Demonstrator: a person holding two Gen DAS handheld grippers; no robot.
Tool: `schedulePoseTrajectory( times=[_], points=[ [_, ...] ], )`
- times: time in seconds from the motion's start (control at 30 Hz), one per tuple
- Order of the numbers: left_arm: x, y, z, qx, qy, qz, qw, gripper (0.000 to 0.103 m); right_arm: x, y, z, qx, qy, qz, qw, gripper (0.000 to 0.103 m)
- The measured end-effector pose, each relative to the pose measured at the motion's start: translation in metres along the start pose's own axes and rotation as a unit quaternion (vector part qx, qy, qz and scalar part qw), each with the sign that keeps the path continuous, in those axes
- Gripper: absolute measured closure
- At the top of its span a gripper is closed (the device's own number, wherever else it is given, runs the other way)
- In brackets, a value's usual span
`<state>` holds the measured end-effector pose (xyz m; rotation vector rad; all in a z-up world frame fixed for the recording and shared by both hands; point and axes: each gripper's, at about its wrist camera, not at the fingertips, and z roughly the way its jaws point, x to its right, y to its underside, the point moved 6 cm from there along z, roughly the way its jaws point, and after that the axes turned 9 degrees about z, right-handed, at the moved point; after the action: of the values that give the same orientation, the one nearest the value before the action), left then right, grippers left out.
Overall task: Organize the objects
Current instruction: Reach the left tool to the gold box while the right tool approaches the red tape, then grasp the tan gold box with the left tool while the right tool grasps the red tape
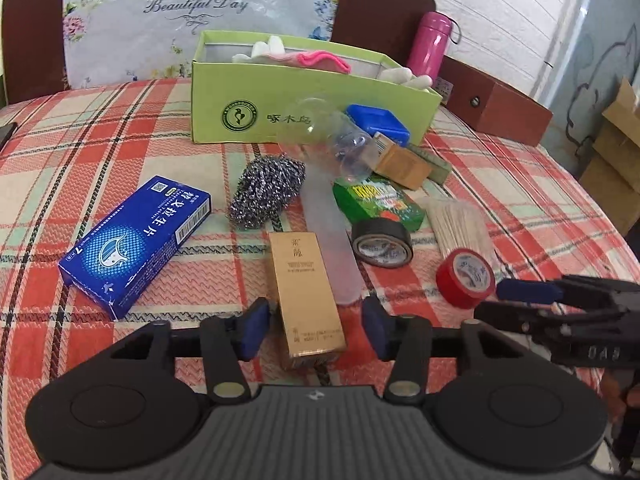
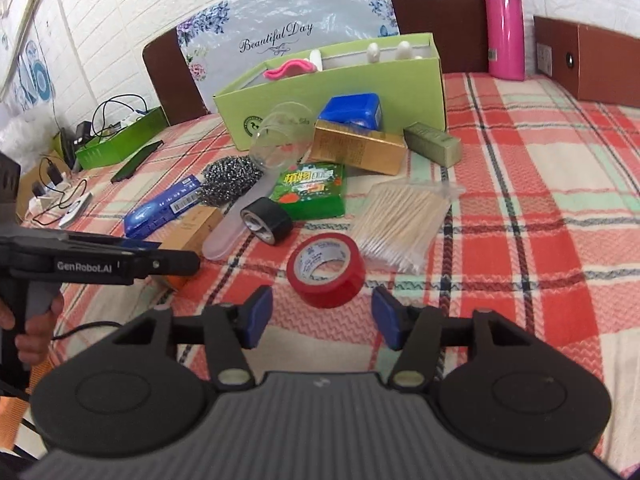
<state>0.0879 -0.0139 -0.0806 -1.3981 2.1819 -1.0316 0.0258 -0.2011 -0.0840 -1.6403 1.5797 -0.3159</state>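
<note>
A slim gold cardboard box (image 1: pixel 306 294), glossy with printed lettering, lies flat on the plaid woven bedspread (image 1: pixel 120 128) near its front edge. The left gripper (image 1: pixel 316 326) stands spread open, its blue pads either side of the box's near end. The right gripper (image 2: pixel 322 322), likewise parted, faces a shiny red tape roll (image 2: pixel 326 270).

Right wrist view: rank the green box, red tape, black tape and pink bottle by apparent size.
1. green box
2. pink bottle
3. red tape, though nearness to the camera inflates it
4. black tape
</note>
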Motion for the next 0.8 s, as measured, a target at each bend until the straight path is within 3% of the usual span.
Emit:
schedulePoseTrajectory(
  times=[0.13,0.23,0.5,0.63,0.73,0.8],
  points=[
    [-0.003,-0.007,0.007,-0.003,-0.014,-0.013,0.9998,0.045,-0.007,-0.001,0.003,0.017,0.021,-0.038,0.999,0.043],
    [-0.002,-0.007,0.009,-0.007,-0.007,-0.019,0.9998,0.052,-0.009,-0.002,0.011,0.017,0.026,-0.047,0.998,0.043],
    [-0.001,-0.009,0.012,-0.005,-0.013,-0.021,0.9997,0.049,-0.018,-0.001,0.025,0.029,0.047,-0.086,0.995,0.044],
    [-0.002,-0.007,0.012,-0.005,-0.011,-0.017,0.9998,0.050,-0.019,0.001,0.027,0.028,0.052,-0.089,0.994,0.057],
    [-0.005,-0.005,0.008,-0.008,-0.017,-0.016,0.9997,0.067,-0.020,0.001,0.023,0.024,0.048,-0.088,0.995,0.057],
    [-0.008,-0.005,0.004,-0.011,-0.008,-0.025,0.9996,0.069,-0.021,0.001,0.019,0.023,0.042,-0.086,0.995,0.057]
  ],
)
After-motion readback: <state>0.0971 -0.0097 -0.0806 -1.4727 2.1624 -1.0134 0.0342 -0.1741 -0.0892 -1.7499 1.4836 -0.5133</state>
